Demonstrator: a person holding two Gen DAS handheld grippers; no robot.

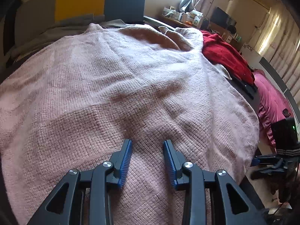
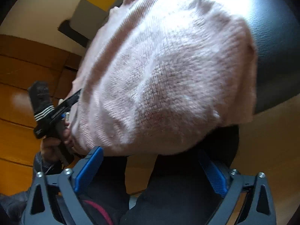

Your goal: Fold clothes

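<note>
A pink knit sweater [image 1: 120, 86] lies spread over the dark desk [image 2: 277, 43], its hem hanging off the edge. The left tongs [image 1: 147, 143] hover half-open and empty above it. The right tongs [image 2: 150, 157] gape wide below the hem, holding nothing.

Black padded surface [image 2: 271, 43], pink knit sweater [image 1: 116, 86] spread on it, red garment [image 1: 225, 54] beside
</note>
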